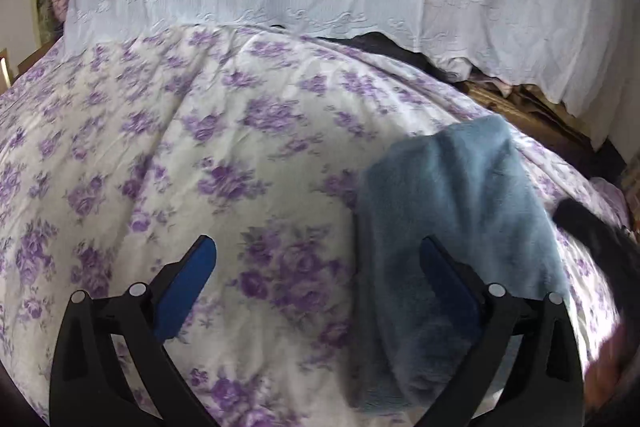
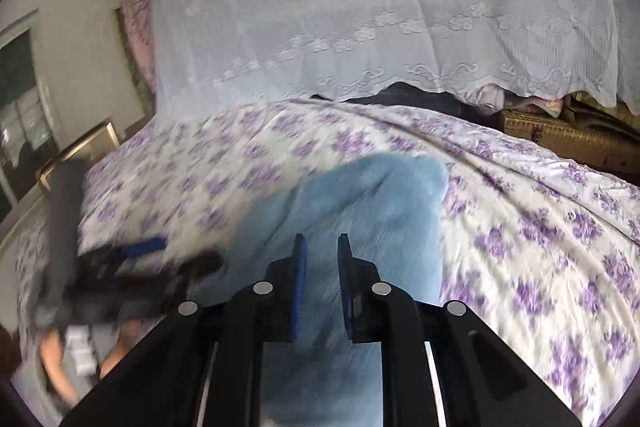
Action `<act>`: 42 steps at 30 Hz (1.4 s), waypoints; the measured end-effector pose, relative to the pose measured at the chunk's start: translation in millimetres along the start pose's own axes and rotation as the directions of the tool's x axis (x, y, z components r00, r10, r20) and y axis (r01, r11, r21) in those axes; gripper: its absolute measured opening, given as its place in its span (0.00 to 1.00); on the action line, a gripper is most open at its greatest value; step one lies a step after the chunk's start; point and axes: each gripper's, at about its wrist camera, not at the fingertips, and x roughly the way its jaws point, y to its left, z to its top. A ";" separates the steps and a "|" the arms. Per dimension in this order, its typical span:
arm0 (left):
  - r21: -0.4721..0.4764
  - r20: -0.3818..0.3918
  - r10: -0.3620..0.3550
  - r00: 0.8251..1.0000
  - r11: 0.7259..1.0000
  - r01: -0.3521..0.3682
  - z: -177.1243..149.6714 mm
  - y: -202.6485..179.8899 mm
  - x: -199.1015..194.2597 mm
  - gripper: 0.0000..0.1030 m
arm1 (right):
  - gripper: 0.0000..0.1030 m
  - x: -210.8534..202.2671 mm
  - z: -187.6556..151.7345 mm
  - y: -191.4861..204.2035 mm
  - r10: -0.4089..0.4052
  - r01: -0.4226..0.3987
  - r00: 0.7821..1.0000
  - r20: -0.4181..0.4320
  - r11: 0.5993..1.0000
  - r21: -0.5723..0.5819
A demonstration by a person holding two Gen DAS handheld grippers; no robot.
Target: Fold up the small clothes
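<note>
— Blue fleece garment (image 1: 452, 219): where do we log it?

— We log it lying on the floral bedsheet (image 1: 200, 147), lower right of the left wrist view; in the right wrist view it fills the lower centre, under and ahead of the fingers. It looks folded into a long narrow shape, soft and plush. We cannot tell what kind of garment it is.

— Left gripper (image 1: 318, 267)?

— Jaws spread wide, nothing between them. Its right blue pad (image 1: 448, 283) sits over the fleece; its left one is over bare sheet. We also see it blurred at the left edge of the right wrist view.

— Right gripper (image 2: 322, 287)?

— Fingers drawn near each other, a narrow gap left between the blue pads. Fleece shows through the gap, but we cannot tell whether any cloth is pinched. In the left wrist view we see only a dark blur of it at the right edge.

— Surroundings?

— White lace cloth (image 2: 360, 27) draped across the upper frame; wicker basket (image 2: 560, 135) at the right, beneath its hem; pink patterned fabric (image 2: 136, 11) at upper left.
</note>
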 end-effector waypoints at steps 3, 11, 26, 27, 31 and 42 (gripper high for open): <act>0.051 -0.094 0.050 0.994 0.998 -0.045 -9.2 -7.1 36.1 0.96 | 0.20 43.2 -2.7 -21.5 -0.008 0.017 0.992 -0.123 0.997 0.070; -0.046 -0.129 -0.086 0.988 0.996 0.080 -6.9 10.7 37.0 0.96 | 0.25 30.0 -20.0 -42.3 0.062 -0.054 0.996 -0.071 0.992 0.115; -0.141 -0.222 -0.474 0.852 0.880 0.453 -24.3 -0.5 22.9 0.96 | 0.78 -30.4 -79.6 -141.7 0.338 -0.320 0.940 0.032 0.849 0.420; -0.153 -0.227 -0.498 0.837 0.867 0.475 -26.1 -1.4 26.1 0.96 | 0.79 -22.6 -82.9 -143.4 0.385 -0.354 0.923 0.029 0.815 0.459; -0.154 -0.264 -0.542 0.798 0.840 0.520 -34.1 -13.0 39.6 0.96 | 0.79 6.9 -89.2 -135.1 0.494 -0.411 0.870 -0.011 0.737 0.537; -0.129 -0.277 -0.516 0.811 0.856 0.500 -16.5 -36.0 73.0 0.95 | 0.78 63.4 -75.1 -108.7 0.477 -0.367 0.877 -0.059 0.745 0.557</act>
